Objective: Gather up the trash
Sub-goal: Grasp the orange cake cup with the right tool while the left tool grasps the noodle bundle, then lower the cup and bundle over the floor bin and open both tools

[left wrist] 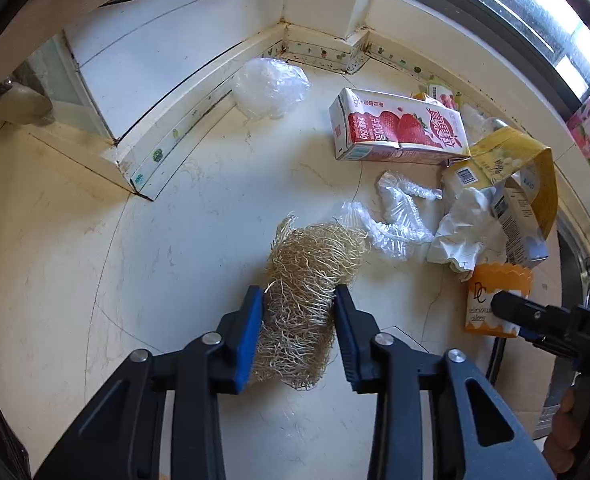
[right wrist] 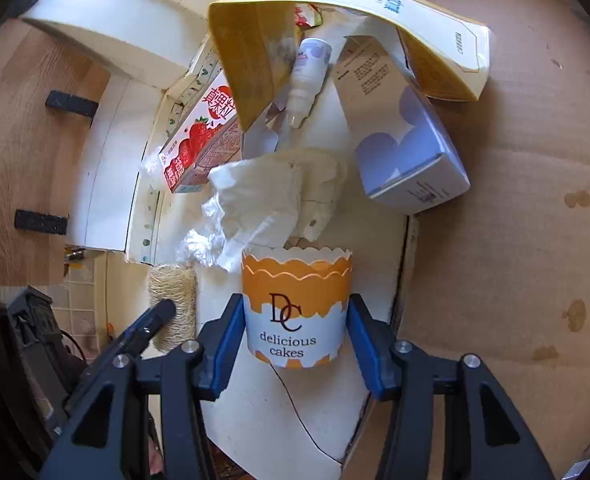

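A tan fibrous loofah-like bundle (left wrist: 307,256) lies on the cream floor, and my left gripper (left wrist: 298,292) is shut on it, both blue pads squeezing its sides. The same bundle (right wrist: 173,292) shows at the lower left in the right wrist view, with a left gripper finger (right wrist: 163,312) beside it. My right gripper (right wrist: 295,300) is shut on an orange-and-white paper cake cup (right wrist: 297,320) printed "delicious cakes", one pad against each side. In the left wrist view that cup (left wrist: 483,300) stands at the right with a right gripper finger (left wrist: 511,308) across it.
More litter lies beyond: a strawberry milk carton (left wrist: 399,128), a clear plastic bag (left wrist: 271,84) by the corner baseboard, crumpled plastic wrap (left wrist: 395,216), white paper (left wrist: 463,224), a yellow box (left wrist: 507,152), a grey-blue box (right wrist: 411,152) and a small white bottle (right wrist: 307,76). Flat cardboard (right wrist: 515,200) covers the floor at right.
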The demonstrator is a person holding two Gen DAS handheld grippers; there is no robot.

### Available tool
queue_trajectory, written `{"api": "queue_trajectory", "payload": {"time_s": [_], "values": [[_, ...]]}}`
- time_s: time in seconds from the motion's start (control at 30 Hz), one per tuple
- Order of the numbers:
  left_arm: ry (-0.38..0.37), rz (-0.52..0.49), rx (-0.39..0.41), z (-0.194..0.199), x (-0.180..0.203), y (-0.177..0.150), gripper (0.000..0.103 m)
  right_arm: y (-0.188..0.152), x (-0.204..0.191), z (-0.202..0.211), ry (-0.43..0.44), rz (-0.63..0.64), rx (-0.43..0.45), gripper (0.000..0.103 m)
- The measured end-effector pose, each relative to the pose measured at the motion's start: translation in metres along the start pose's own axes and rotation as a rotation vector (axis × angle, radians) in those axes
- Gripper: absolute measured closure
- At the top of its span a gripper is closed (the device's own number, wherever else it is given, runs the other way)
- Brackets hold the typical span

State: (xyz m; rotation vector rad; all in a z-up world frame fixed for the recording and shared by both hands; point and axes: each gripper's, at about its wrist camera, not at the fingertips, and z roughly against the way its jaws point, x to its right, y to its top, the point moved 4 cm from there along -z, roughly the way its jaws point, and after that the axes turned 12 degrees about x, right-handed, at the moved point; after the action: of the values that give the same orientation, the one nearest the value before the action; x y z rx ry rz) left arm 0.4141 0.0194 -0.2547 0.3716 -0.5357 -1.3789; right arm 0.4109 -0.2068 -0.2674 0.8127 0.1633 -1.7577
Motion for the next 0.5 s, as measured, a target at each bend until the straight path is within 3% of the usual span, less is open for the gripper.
{"api": "queue_trajectory", "payload": {"time_s": [0.07, 0.27, 0.5], "values": [[-0.009, 0.011, 0.001, 0.003, -0.002, -0.001, 0.077, -0.003, -0.003, 0.006, 0.004, 0.011, 0.001, 0.052], [-0.050, 0.022, 0.010, 0.020, -0.001, -0.009, 0.078, -0.018, -0.013, 0.050, 0.012, 0.047, 0.061, 0.052], [-0.182, -0.013, 0.058, 0.092, 0.023, -0.031, 0.078, -0.060, -0.028, 0.135, -0.022, 0.110, 0.176, 0.052]]}}
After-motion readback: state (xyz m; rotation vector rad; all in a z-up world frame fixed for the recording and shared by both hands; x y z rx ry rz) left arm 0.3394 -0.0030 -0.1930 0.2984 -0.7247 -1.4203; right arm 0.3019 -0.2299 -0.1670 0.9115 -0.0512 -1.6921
